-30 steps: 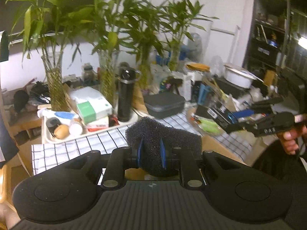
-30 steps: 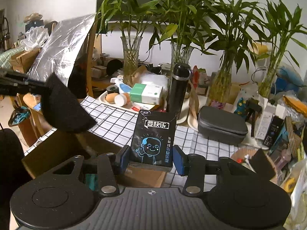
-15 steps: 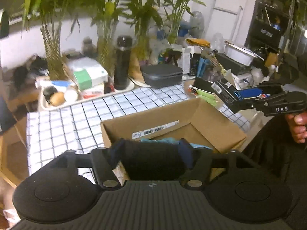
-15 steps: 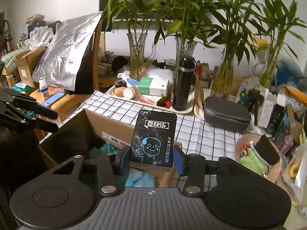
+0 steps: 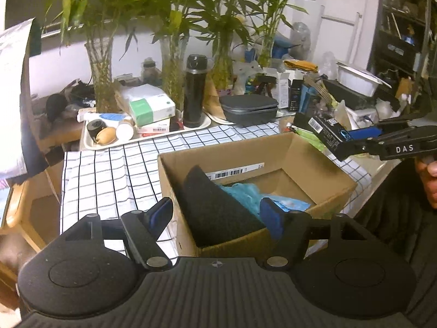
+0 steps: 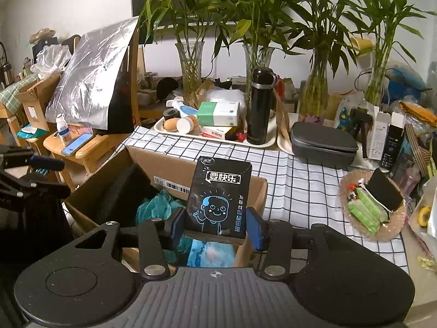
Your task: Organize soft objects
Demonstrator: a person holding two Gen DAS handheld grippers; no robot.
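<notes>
Partly done, by the look of it. Inside the cardboard box (image 5: pixel 314 147) on the checked worktop (image 5: pixel 109 169): a dark sponge (image 5: pixel 215 207) leaning against the wall at 9 o'clock, plus blue cloth (image 5: pixel 245 194) at 3 o'clock of it. Left gripper (image 5: pixel 215 213) above the near edge of the box, jaws spread and opening, sponge between them but not pinched, so dropped in already. Right gripper (image 6: pixel 215 225) with jaws pinching a black tissue pack (image 6: pixel 220 196), held upright over the box at its 3 o'clock side, not yet in. Probably next: lower and let go of the pack. Still left out, maybe: a green pack (image 6: pixel 366 213) and a black sponge piece (image 6: pixel 382 188) in a round basket (image 6: pixel 393 227) on the worktop, well apart from the box at 3 o'clock. Hard to tell about other soft things among the clutter at 12 o'clock.
</notes>
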